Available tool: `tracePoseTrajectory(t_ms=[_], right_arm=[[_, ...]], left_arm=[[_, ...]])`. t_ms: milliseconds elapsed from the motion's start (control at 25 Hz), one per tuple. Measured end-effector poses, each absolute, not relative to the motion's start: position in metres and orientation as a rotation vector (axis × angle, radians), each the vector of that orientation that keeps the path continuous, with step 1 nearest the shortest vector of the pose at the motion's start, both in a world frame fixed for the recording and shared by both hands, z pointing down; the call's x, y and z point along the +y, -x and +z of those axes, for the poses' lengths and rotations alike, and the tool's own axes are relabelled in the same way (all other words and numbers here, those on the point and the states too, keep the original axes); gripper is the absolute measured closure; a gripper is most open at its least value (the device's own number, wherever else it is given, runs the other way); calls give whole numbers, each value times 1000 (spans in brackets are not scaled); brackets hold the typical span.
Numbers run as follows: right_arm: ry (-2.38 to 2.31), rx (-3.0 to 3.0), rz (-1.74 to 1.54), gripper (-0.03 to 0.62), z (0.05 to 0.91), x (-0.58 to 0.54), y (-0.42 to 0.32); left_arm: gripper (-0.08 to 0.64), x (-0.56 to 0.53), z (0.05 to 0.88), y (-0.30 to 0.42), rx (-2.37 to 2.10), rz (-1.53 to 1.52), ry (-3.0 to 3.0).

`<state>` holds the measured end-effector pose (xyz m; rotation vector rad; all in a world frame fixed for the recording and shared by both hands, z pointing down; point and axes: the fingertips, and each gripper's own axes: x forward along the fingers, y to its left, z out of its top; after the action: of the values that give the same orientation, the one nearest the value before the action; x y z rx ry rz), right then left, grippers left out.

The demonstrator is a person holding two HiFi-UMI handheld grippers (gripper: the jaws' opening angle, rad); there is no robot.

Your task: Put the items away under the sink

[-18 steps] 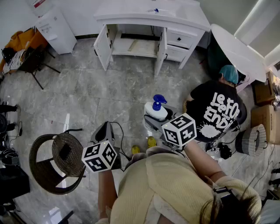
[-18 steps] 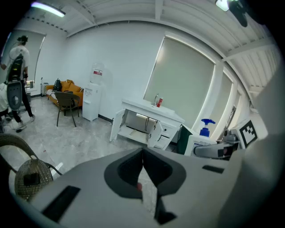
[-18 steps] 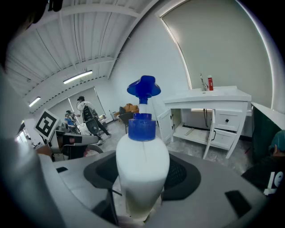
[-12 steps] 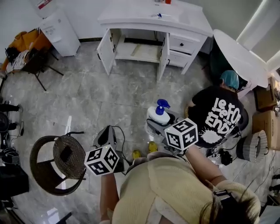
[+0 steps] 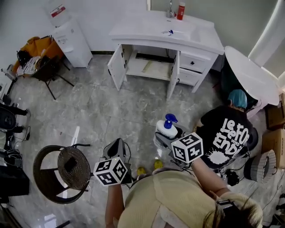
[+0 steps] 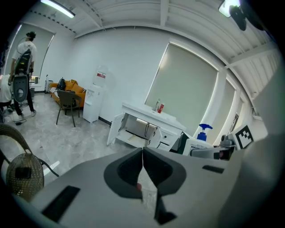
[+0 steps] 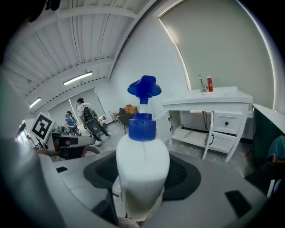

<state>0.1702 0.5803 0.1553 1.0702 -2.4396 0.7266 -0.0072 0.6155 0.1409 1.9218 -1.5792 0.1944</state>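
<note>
- A grey marbled floor (image 5: 98, 102) is seen from above, filling most of the head view.
- A white sink cabinet (image 5: 164, 49) is set against the far wall. Both of its doors are swung open, and a bare lower shelf is exposed.
- A person in a black printed shirt (image 5: 225, 136) is seated on the floor at the right, near the right gripper.
- A round wicker chair (image 5: 67, 171) is placed at the lower left, just beside the left gripper.
- The right gripper (image 7: 141, 178) is spread wide. Its dark pads are pressed against both sides of a bottle, which is gripped upright.
- The left gripper (image 6: 142, 156) is clenched, its two tips touching. Nothing can be seen gripped between them.
- The white pump bottle (image 5: 166, 128) with a blue nozzle is held above the floor, well apart from the open cabinet.
- A small red bottle (image 5: 181, 10) is stood on the sink top beside the tap.
</note>
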Motion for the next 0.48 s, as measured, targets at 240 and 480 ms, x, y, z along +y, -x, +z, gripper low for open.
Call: tracePoseTrajectory(t_ms=[240,480], right_arm=[[-1028,-2444,659,311,155,560,-183],[-1018,-2442,648,310,158,542,-199]], left_arm=[[520,597,140,-12,-1609,196,-1911],[520,585,137,-23,-1673,180,-1888]])
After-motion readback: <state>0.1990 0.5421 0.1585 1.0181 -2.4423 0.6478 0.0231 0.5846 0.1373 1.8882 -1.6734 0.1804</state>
